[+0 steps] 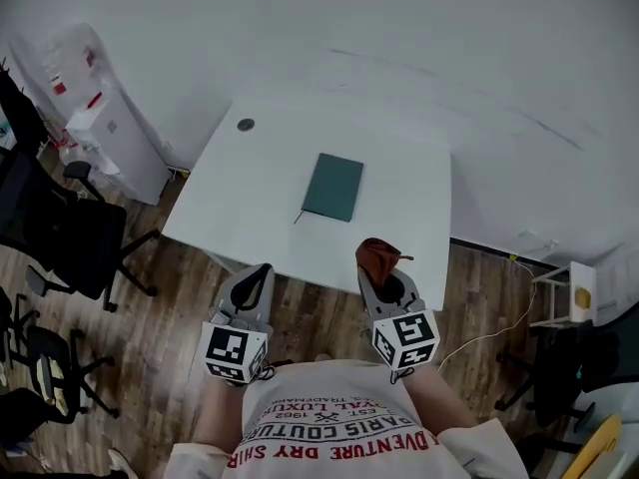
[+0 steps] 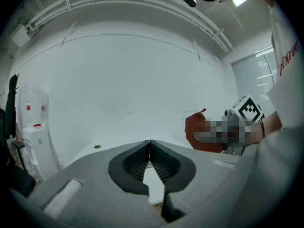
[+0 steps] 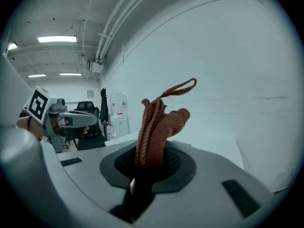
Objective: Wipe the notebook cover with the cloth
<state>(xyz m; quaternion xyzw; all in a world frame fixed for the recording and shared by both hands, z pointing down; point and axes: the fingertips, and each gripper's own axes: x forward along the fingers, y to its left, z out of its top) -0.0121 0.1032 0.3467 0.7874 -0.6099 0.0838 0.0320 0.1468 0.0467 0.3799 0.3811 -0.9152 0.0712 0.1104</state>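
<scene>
A dark green notebook (image 1: pixel 333 187) lies closed on the white table (image 1: pixel 250 198), near its middle. My right gripper (image 1: pixel 382 275) hangs over the table's near edge, shut on a rust-brown cloth (image 1: pixel 377 255) that sticks up bunched from its jaws (image 3: pixel 159 122). My left gripper (image 1: pixel 256 281) hovers off the near edge to the left, jaws shut with nothing between them (image 2: pixel 150 148). In the left gripper view the cloth (image 2: pixel 197 132) shows at the right. Both grippers are well short of the notebook.
A small round cap (image 1: pixel 246 125) sits at the table's far left. Black office chairs (image 1: pixel 70 238) and a water dispenser (image 1: pixel 105 128) stand at the left on the wood floor. A cable (image 1: pixel 499 327) and a small white shelf (image 1: pixel 564 297) lie at the right.
</scene>
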